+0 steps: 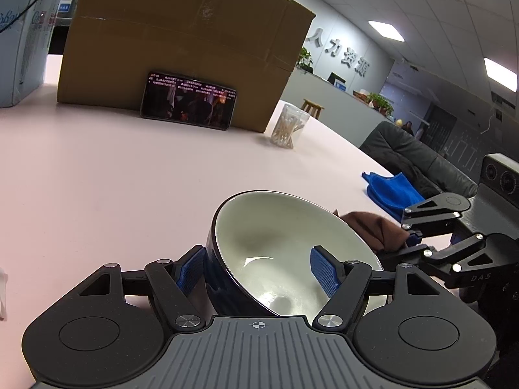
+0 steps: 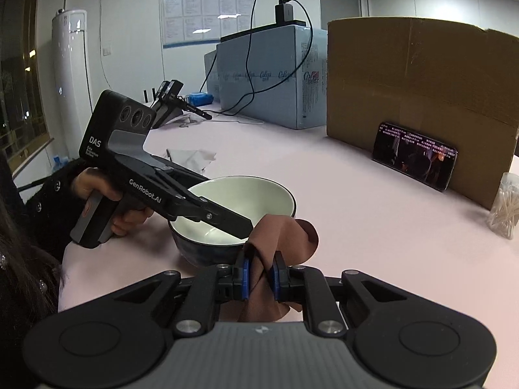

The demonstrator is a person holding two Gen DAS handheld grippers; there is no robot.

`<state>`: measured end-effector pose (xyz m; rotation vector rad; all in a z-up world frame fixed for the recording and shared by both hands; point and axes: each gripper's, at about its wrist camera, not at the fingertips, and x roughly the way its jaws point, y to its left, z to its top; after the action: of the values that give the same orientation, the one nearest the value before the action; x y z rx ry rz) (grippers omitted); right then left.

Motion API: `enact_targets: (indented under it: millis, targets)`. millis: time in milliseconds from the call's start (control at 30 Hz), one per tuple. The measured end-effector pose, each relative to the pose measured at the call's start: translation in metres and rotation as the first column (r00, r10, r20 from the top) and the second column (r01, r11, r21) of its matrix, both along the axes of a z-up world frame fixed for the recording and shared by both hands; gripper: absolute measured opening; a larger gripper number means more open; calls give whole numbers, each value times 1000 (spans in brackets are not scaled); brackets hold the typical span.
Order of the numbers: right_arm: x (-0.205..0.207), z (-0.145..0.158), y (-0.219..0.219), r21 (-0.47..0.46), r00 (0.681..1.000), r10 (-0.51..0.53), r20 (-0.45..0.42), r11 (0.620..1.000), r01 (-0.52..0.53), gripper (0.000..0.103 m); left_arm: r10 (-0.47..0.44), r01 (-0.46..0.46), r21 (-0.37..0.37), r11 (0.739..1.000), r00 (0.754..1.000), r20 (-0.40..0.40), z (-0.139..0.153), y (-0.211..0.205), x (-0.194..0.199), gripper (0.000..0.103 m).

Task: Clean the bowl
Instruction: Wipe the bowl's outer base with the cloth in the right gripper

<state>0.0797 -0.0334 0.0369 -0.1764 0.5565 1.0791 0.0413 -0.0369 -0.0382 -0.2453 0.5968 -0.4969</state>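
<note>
Left claw (image 1: 259, 272) clamped on wall of bowl (image 1: 285, 253): one blue pad (image 1: 189, 270) on dark outer side, other pad (image 1: 324, 272) inside on white glaze. Bowl tilted w/ mouth toward 2 o'clock in left wrist view, near bench (image 1: 129, 178) front edge; from right wrist view, same bowl (image 2: 240, 201) at centre-left, base on or just over pink surface, cannot tell which. Right claw (image 2: 259, 275) pinched shut on brown cloth (image 2: 279, 236), fabric bunched btwn blue pads & rising up at bowl rim, 4 o'clock side of bowl. In left view, brown cloth (image 1: 373, 227) just past bowl rim at 3 o'clock, right claw (image 1: 412, 243) holding it. Left claw (image 2: 240, 223) reaching down into bowl from 10 o'clock, held by hand (image 2: 107, 201) in dark sleeve. Blue cloth (image 1: 389, 191) lying on bench at 2 o'clock from bowl, apart from it. Cardboard box (image 1: 181, 48) far back at 12 o'clock, phone (image 1: 188, 100) w/ lit screen leaning on its face. Clear jar of cotton swabs (image 1: 288, 126) just right of box. Light blue cartons (image 2: 272, 74) at 11 o'clock in right view, charger & black cable on top.
</note>
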Motion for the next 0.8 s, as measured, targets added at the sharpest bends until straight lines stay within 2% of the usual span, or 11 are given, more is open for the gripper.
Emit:
enact_targets:
  millis: [533,667,800]
  targets:
    - [-18,-4,-1,120,984,165,-63,980,-156,15,-13,13,-7,1000,1000,2,1,1,-6,72]
    - [-18,-4,-1,111,988,144,-61,984,-137,15,-13,13,-9,1000,1000,2,3,2,-12,72]
    - [-10,-4,-8,113,996,70,-64,992,-62,16,-13,13,-10,1000,1000,1,3,4,-12,72]
